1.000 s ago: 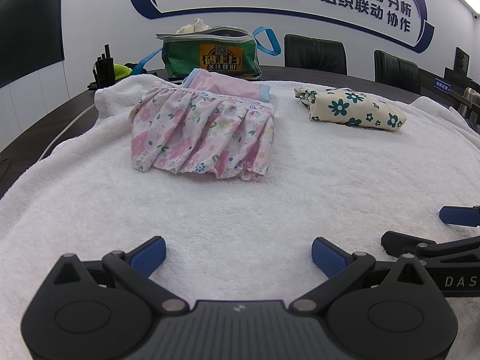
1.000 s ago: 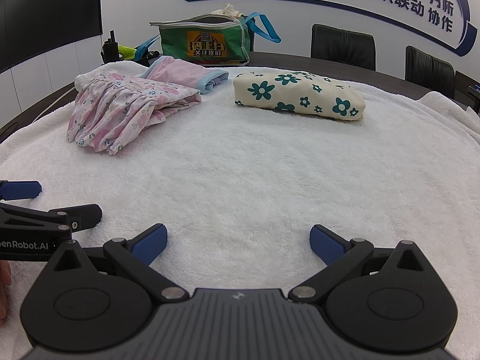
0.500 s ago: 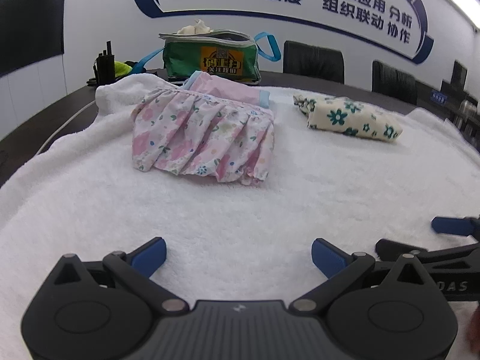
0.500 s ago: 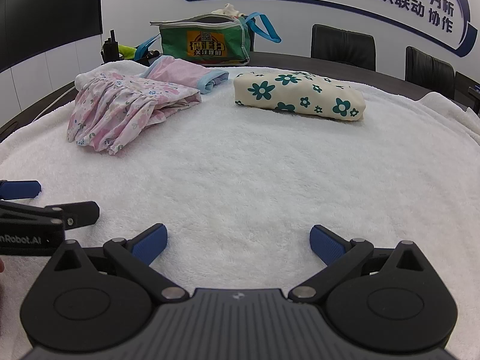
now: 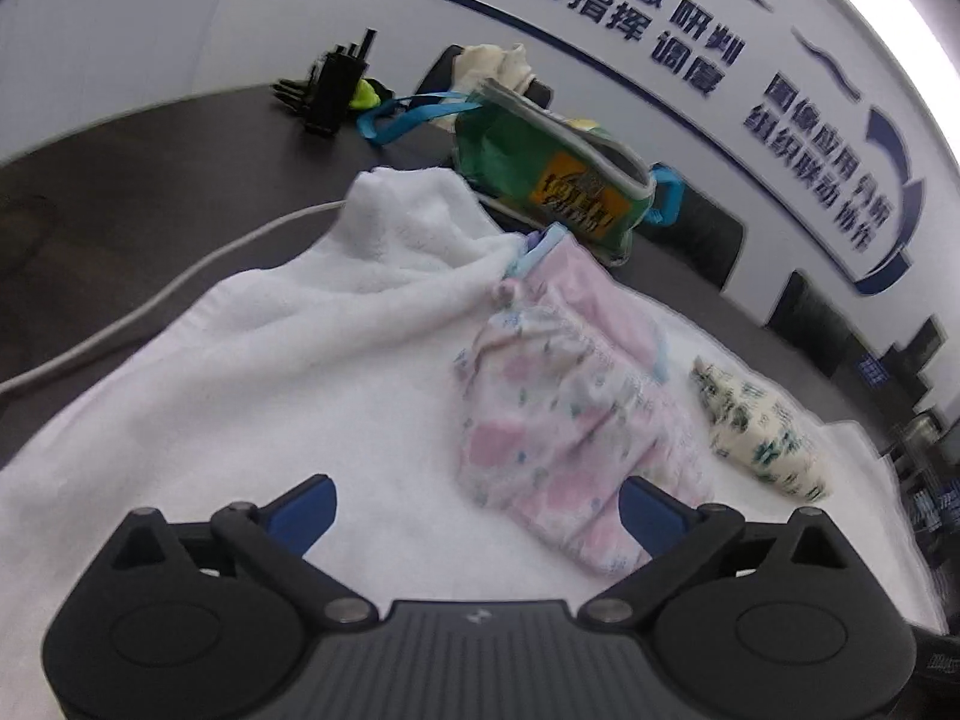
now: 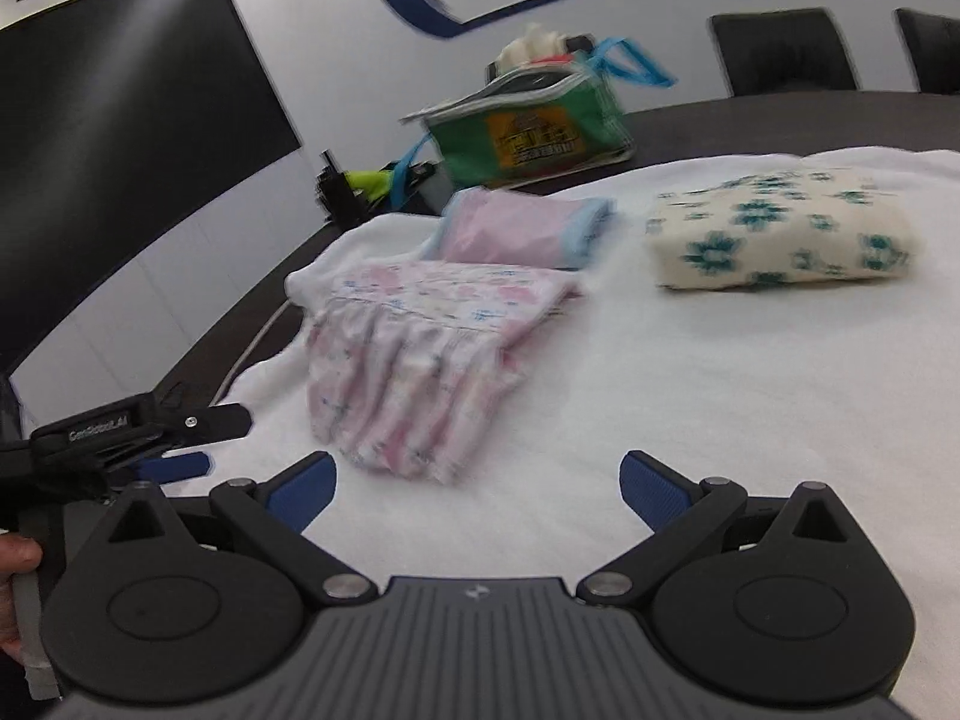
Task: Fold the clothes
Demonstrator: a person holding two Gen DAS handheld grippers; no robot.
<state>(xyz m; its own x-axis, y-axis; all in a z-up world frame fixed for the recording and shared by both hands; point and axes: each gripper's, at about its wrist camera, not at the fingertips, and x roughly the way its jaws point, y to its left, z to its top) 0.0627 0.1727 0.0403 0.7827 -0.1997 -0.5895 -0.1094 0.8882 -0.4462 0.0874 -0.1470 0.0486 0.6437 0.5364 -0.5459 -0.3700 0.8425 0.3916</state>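
Note:
A pink floral skirt [image 5: 558, 420] lies loosely folded on the white towel [image 5: 288, 372], with a folded pink garment [image 5: 594, 282] behind it. A folded cream garment with green flowers [image 5: 762, 432] lies to its right. My left gripper [image 5: 474, 507] is open and empty, tilted, just short of the skirt's near edge. In the right wrist view the skirt [image 6: 420, 360] sits ahead left, the pink garment [image 6: 516, 231] behind it, the cream garment [image 6: 780, 237] at right. My right gripper [image 6: 474, 489] is open and empty. The left gripper [image 6: 150, 438] shows at the left edge.
A green bag [image 5: 558, 180] with blue handles [image 6: 528, 132] stands on the dark table [image 5: 120, 192] behind the towel. A white cable [image 5: 150, 300] runs along the table's left. Black chairs [image 6: 780, 48] and a dark screen [image 6: 120, 120] line the walls.
Both grippers have swung forward and left toward the floral skirt, and both views now tilt. The clothes have not moved. Both grippers stay open.

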